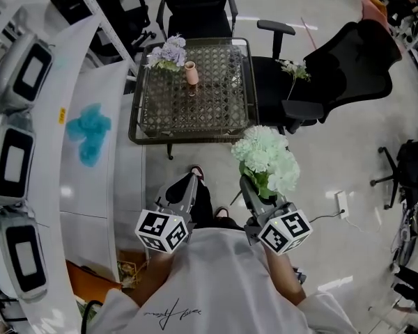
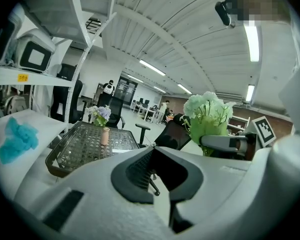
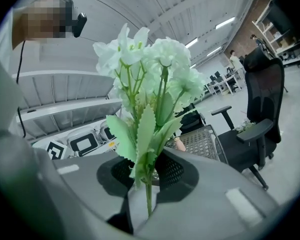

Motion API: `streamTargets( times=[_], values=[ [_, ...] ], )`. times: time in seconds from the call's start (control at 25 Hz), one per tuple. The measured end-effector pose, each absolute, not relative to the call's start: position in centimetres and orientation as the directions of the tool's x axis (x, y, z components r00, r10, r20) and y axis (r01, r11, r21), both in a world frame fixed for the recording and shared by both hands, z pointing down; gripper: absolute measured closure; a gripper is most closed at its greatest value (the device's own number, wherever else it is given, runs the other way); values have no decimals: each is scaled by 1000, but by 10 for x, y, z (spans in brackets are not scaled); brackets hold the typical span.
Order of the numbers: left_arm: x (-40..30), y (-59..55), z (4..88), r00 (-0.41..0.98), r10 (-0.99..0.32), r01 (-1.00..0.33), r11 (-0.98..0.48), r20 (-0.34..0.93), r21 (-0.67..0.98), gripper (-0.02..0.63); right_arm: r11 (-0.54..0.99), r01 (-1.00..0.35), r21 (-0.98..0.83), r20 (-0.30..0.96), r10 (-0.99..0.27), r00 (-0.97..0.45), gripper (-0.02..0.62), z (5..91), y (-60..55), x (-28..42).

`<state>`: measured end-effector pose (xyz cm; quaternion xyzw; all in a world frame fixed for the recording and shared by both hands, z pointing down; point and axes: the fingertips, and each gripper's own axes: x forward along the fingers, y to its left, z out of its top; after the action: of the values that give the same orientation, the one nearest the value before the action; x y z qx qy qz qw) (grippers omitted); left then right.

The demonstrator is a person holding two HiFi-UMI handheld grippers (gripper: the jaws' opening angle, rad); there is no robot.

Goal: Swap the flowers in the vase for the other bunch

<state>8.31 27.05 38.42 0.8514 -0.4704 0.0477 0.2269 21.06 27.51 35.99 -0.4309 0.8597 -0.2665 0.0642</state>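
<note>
A small pink vase (image 1: pixel 191 73) stands on the wicker-topped table (image 1: pixel 216 120), with no stems showing in it. A purple bunch (image 1: pixel 168 53) sits at the table's far left corner, apart from the vase; both also show in the left gripper view, the vase (image 2: pixel 105 135) in front of the purple bunch (image 2: pixel 100 114). My right gripper (image 1: pixel 249 186) is shut on the stem of a white-green bunch (image 1: pixel 267 160), held upright well short of the table. The stem (image 3: pixel 148 196) runs down between its jaws. My left gripper (image 1: pixel 188 181) is shut and holds nothing.
Black office chairs (image 1: pixel 348 68) stand right of and behind the table; a small white sprig (image 1: pixel 293 68) lies on one seat. A white shelf unit with boxy devices (image 1: pixel 14 152) and a blue cloth (image 1: pixel 89 131) runs along the left. A power strip (image 1: pixel 341 202) lies on the floor.
</note>
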Motion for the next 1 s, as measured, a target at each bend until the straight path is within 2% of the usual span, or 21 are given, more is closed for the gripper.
streamTargets(
  times=[1.0],
  values=[
    [60,173,398,577,-752,-803,-451,320,388,609,488,-718,-496,180,-751,-635,517,362,181,173]
  ],
)
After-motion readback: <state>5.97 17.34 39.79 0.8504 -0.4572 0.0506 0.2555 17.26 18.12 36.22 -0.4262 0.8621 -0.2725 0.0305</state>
